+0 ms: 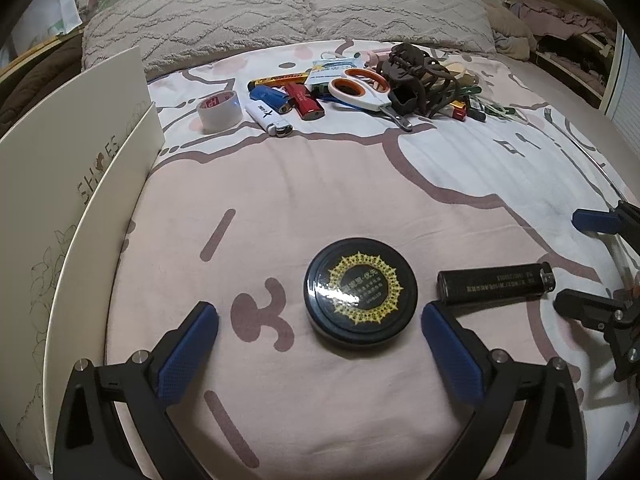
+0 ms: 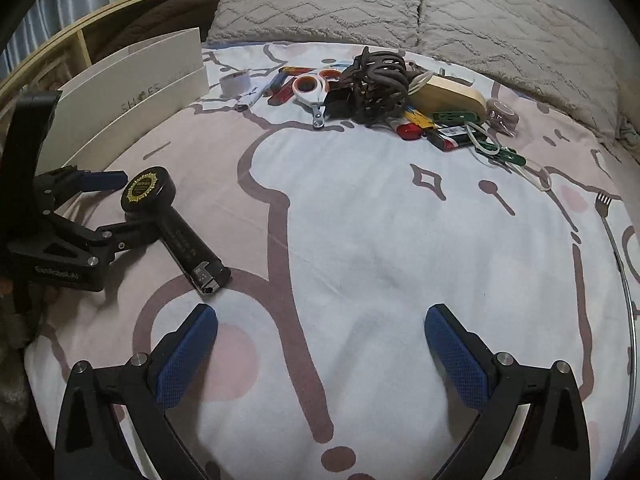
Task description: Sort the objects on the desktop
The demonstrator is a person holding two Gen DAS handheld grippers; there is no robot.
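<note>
From the left wrist view, the left claw (image 1: 320,320) stands released, its blue-padded fingers (image 1: 188,344) spread wide over the bed's pink and white cartoon-print sheet (image 1: 320,200), pressing on nothing. A round black tin with a gold ornamental label (image 1: 360,294) lies flat on the sheet between the two fingertips, nearer the right one and touching neither. Just right of it lies a black cylindrical lighter with fine printed text (image 1: 496,282) on its side, and past that the right claw (image 1: 580,260) comes in from the frame's edge with its fingers apart. Far up the bed sits a cluster: a roll of clear tape (image 1: 219,111), a white lighter (image 1: 267,118), a blue lighter (image 1: 271,99), a red lighter (image 1: 304,102), white scissors with orange-lined handles (image 1: 362,89) and a dark brown tangled hair claw clip (image 1: 416,76). A cream shoebox lid printed "SHOES" (image 1: 76,184) stands on edge along the left, and grey textured pillows (image 1: 280,12) lie behind. From the right wrist view, the right claw (image 2: 320,320) is likewise released, with only bare sheet (image 2: 380,220) between its blue pads. The tin (image 2: 148,192) and the black lighter (image 2: 188,248) lie together at the left, the tin inside the left claw (image 2: 120,204), whose fingers stand spread. The scissors (image 2: 310,88), the hair clip (image 2: 376,80), a beige oval case (image 2: 448,98) and green clips (image 2: 496,152) lie near the pillows (image 2: 400,4).
</note>
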